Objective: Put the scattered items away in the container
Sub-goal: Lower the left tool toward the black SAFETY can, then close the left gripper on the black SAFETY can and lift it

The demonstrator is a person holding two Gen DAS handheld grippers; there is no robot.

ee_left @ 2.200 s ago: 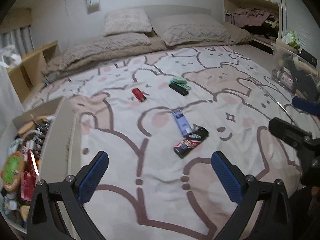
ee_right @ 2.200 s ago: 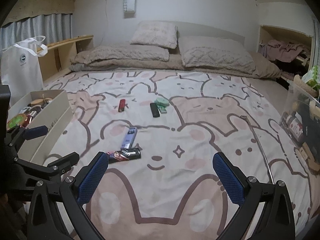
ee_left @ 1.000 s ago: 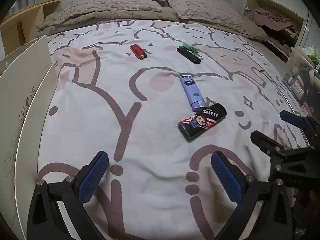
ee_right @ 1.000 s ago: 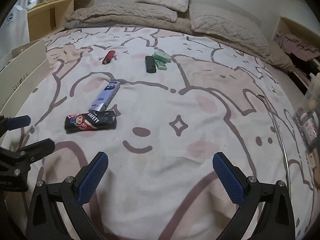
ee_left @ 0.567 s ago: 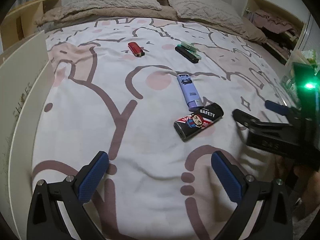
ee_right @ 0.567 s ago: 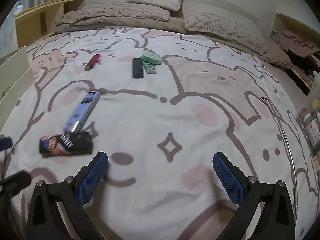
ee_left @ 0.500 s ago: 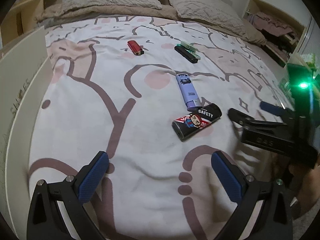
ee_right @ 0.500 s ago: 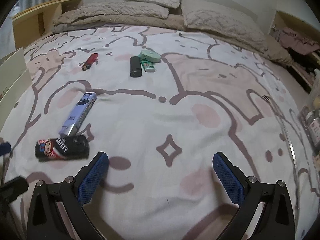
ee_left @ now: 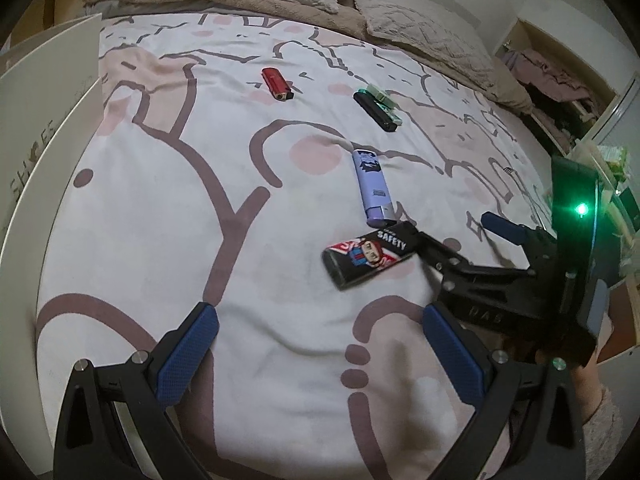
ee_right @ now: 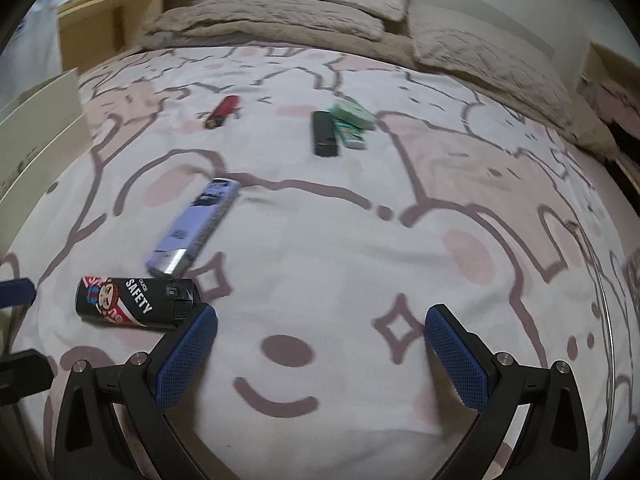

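A black lighter marked SAFETY (ee_left: pixel 370 254) (ee_right: pixel 136 302) lies on the bear-print bedspread. A purple lighter (ee_left: pixel 372 188) (ee_right: pixel 196 226) lies just beyond it. Farther off are a red lighter (ee_left: pixel 276 84) (ee_right: pixel 222 117), a black lighter (ee_left: pixel 374 112) (ee_right: pixel 324 133) and a green item (ee_left: pixel 382 98) (ee_right: pixel 352 120) beside it. My left gripper (ee_left: pixel 320 356) is open, low over the bed, short of the SAFETY lighter. My right gripper (ee_right: pixel 320 360) (ee_left: pixel 456 232) is open, its left finger at that lighter's cap end. The white box (ee_left: pixel 44 80) (ee_right: pixel 36 120) stands at the left bed edge.
Pillows and a folded beige blanket (ee_right: pixel 280 20) lie at the head of the bed. A thin metal rod (ee_right: pixel 600 280) rests along the right side. A wooden shelf (ee_right: pixel 120 12) stands far left. A hand (ee_left: pixel 592 400) holds the right gripper.
Both grippers have dropped lower and come closer to the lighters. The right gripper has swung left until its finger reaches the SAFETY lighter's end. The lighters lie where they were.
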